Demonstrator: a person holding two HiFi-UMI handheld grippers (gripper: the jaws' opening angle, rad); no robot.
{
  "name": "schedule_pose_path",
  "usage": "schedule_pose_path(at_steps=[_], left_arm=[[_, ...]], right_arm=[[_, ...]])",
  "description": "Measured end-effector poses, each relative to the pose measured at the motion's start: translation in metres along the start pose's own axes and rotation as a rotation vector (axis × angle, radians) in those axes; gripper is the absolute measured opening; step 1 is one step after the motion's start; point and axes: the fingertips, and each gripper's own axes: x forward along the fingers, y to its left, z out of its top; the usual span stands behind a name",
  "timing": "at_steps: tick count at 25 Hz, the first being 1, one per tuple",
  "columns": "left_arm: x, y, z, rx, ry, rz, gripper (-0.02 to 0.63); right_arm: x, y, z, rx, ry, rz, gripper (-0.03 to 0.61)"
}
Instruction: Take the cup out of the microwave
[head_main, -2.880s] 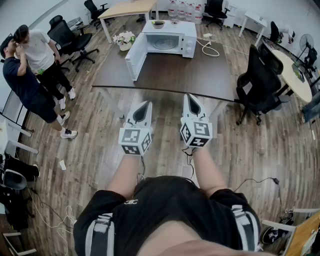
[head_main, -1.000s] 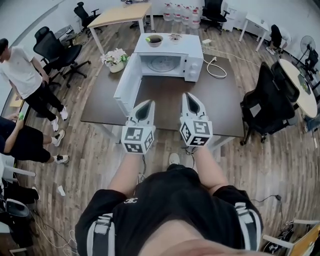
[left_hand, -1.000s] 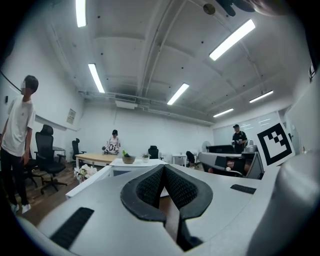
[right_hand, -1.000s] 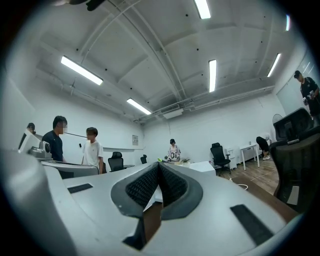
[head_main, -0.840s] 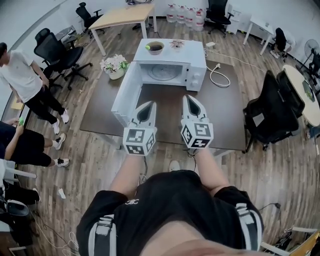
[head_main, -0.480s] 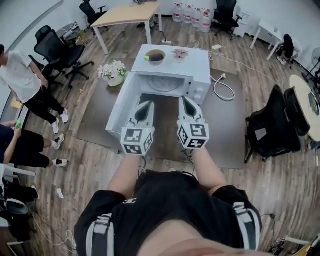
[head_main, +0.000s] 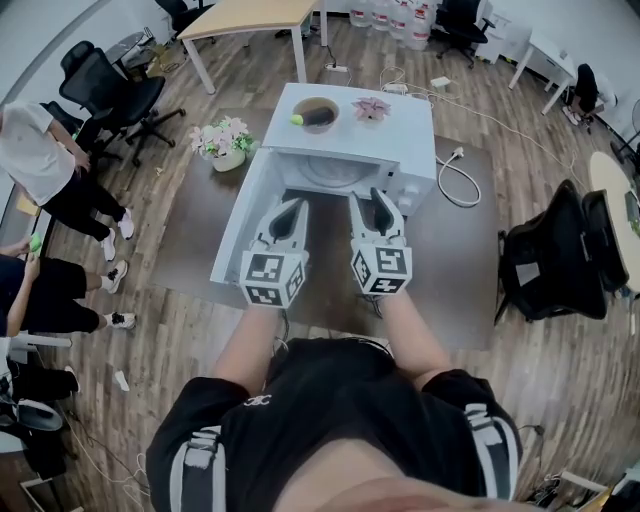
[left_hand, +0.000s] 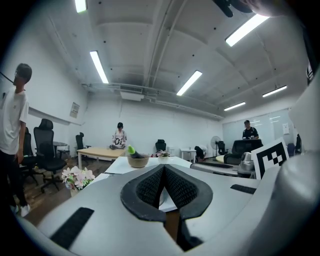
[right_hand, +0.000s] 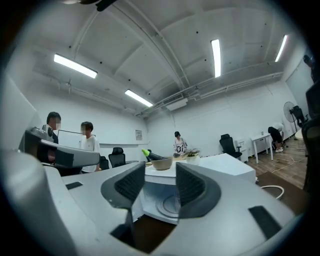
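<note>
A white microwave (head_main: 404, 128) stands on a dark brown table (head_main: 186, 232), its door (head_main: 238, 212) swung open to the left. Inside I make out the glass turntable (right_hand: 168, 204); I cannot make out a cup in the cavity. Both grippers point level at the opening, side by side. My left gripper (head_main: 292, 206) is just in front of the door's inner side, its pads (left_hand: 150, 187) pressed together with nothing between them. My right gripper (head_main: 366, 196) is at the cavity's mouth, its jaws opening, and only the microwave interior shows through the gap (right_hand: 160, 172).
On the microwave's top sit a brown bowl (head_main: 313, 112) with something green in it and a small pink plant (head_main: 370, 107). A flower pot (head_main: 225, 139) stands left of the door. A white cable (head_main: 462, 184) lies at the right. A black chair (head_main: 560, 262) and people (head_main: 45, 165) stand around.
The microwave has come much closer; both grippers moved forward from the table's near edge to the open cavity. The right jaws, shut before, now stand apart.
</note>
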Motion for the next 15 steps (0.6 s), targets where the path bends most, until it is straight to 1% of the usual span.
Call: schedule_pose_path(at_steps=[1, 2, 6, 7, 11, 13, 15], left_arm=[[0.003, 0.003, -0.002, -0.004, 0.005, 0.002, 0.002], [0.006, 0.006, -0.005, -0.007, 0.011, 0.003, 0.002], [0.017, 0.017, -0.012, -0.014, 0.032, 0.007, 0.002], [0.018, 0.02, -0.014, -0.015, 0.037, 0.008, 0.002], [0.023, 0.028, -0.023, -0.024, 0.055, 0.017, 0.002], [0.024, 0.032, -0.026, -0.028, 0.063, 0.023, 0.002], [0.026, 0.036, -0.03, -0.03, 0.071, 0.029, 0.002]], right_arm=[[0.007, 0.001, -0.008, 0.006, 0.011, 0.017, 0.21], [0.014, 0.003, -0.016, 0.009, 0.026, 0.029, 0.272], [0.042, 0.004, -0.052, 0.007, 0.096, 0.044, 0.428], [0.049, 0.004, -0.06, 0.005, 0.113, 0.041, 0.456], [0.071, 0.0, -0.092, -0.003, 0.173, 0.023, 0.529], [0.082, -0.002, -0.108, -0.004, 0.208, 0.015, 0.549], [0.096, -0.004, -0.123, -0.003, 0.241, 0.003, 0.554]])
